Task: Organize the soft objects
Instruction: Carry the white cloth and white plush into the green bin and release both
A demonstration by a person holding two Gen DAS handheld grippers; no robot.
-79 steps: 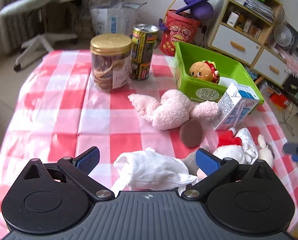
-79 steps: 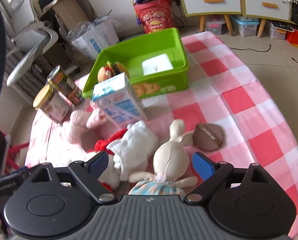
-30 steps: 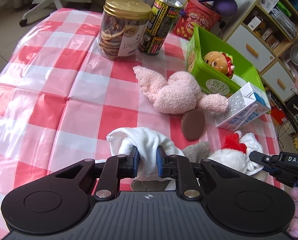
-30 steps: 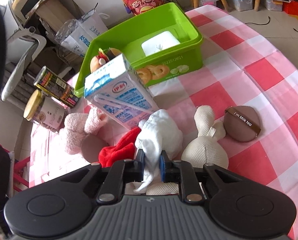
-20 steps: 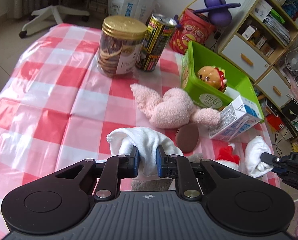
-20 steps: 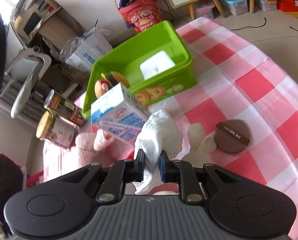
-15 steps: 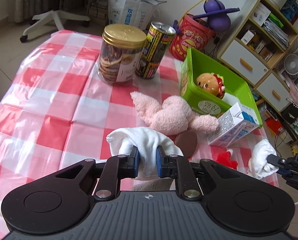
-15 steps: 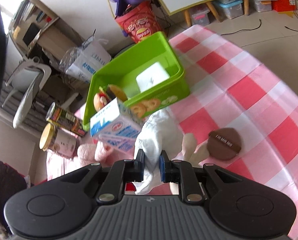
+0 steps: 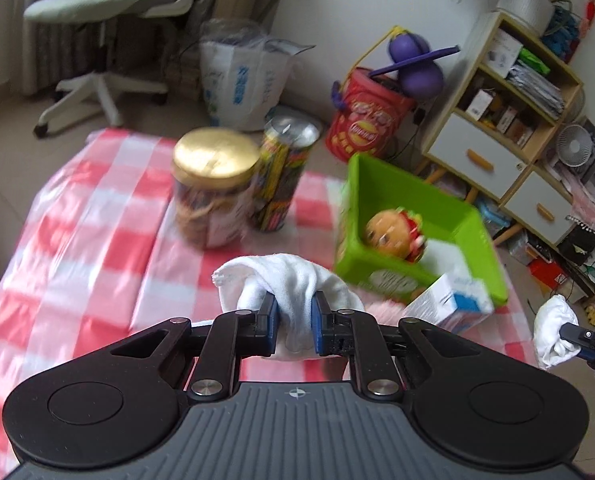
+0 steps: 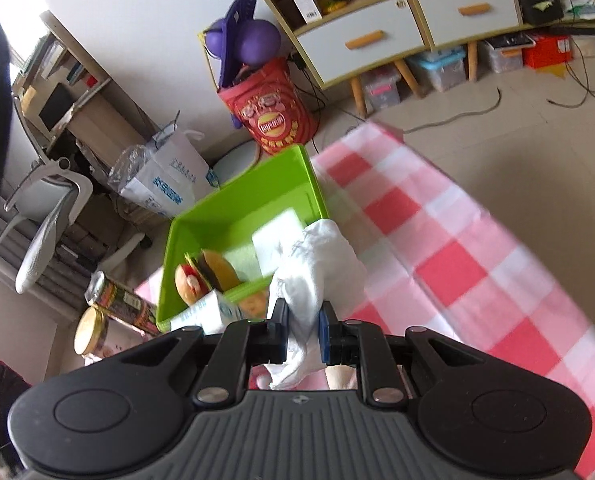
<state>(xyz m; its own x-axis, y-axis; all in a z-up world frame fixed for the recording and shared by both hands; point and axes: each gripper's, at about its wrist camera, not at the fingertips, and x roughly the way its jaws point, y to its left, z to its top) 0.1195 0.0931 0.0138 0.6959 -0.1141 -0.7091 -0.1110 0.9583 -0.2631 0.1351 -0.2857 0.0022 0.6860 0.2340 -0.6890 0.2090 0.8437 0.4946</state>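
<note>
While raised, left gripper (image 9: 293,322) pinches white cloth (image 9: 285,280); right gripper (image 10: 302,332) likewise.

White sock (image 9: 293,280): bunched, limp, pinched mid-body between jaws of left gripper (image 9: 293,322), cuff end drooping left, lifted off desk, near green bin (image 9: 413,192) front-left corner. Second white sock (image 10: 317,264): crumpled, pinched between jaws of right gripper (image 10: 303,336), tail hanging below, held just in front of bin's near wall. Burger plush (image 9: 395,234): inside bin. Pink plush (image 9: 381,306): sliver visible below bin.
</note>
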